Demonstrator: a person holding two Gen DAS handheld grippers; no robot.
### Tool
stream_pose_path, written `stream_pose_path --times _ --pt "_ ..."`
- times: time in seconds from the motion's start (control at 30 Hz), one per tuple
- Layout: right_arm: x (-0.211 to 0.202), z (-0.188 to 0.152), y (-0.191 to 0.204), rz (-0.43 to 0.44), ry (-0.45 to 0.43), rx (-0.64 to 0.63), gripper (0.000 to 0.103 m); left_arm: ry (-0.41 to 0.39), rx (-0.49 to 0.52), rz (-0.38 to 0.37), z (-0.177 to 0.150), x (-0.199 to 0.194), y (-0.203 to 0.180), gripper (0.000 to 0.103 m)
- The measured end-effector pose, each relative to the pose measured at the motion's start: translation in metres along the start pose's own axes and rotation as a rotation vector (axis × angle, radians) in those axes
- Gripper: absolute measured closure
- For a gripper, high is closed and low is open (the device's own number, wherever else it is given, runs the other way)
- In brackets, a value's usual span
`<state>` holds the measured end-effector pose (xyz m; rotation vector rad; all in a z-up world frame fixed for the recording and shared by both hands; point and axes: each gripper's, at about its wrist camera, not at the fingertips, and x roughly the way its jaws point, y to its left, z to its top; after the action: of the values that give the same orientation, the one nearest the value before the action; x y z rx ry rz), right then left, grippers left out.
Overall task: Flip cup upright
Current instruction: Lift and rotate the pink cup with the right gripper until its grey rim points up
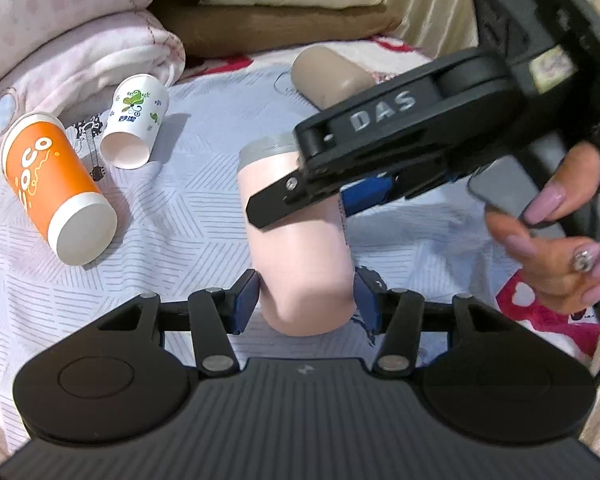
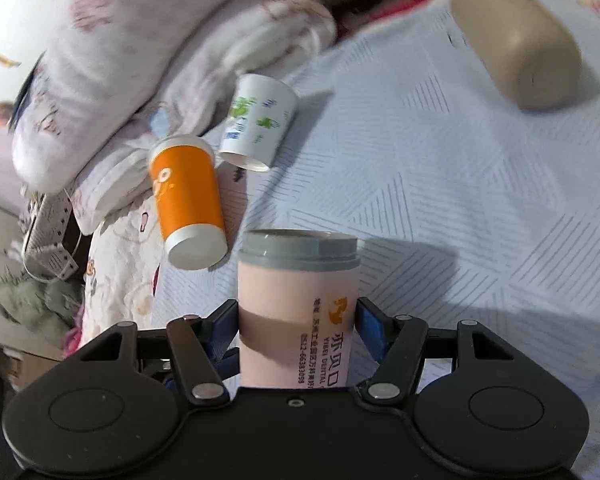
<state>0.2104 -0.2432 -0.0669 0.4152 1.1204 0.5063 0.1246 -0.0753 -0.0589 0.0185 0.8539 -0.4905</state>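
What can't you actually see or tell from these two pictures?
- Pink cup: its base, hidden behind the right tool body in the right wrist view.
- Its printed text: cut off there.
- Orange cup: its mouth faces away in both views.
- Beige cup: blurred in the right wrist view.

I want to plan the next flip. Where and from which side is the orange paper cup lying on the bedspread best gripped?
Probably across the middle of the orange paper cup. It lies on its side, white closed base toward the cameras, rim against the pink quilt. Come from above with the fingers straddling its round wall; the small white floral paper cup crowds the rim end.
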Motion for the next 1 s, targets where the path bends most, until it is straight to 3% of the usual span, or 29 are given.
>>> stream_pose_path --times 0.2,0.53,0.8,1.0 --pt "-0.016 -0.017 0.018 -0.061 -0.089 -0.128 0.035 -0.083 -0.047 -0.045 -0.014 -0.003 0.009 0.054" --pt "-0.014 -0.029 0.062 -0.176 -0.246 -0.411 0.035 -0.203 -0.047 -0.027 -0.015 0.002 0.024 0.054" --pt "-0.004 -0.022 0.063 -0.174 -0.314 -0.414 0.035 -0.259 -0.033 -0.008 -0.015 0.011 0.039 0.054" --pt "0.011 -0.025 0.071 -0.206 -0.355 -0.515 0.035 -0.272 -0.055 0.031 -0.014 0.017 0.046 0.055"
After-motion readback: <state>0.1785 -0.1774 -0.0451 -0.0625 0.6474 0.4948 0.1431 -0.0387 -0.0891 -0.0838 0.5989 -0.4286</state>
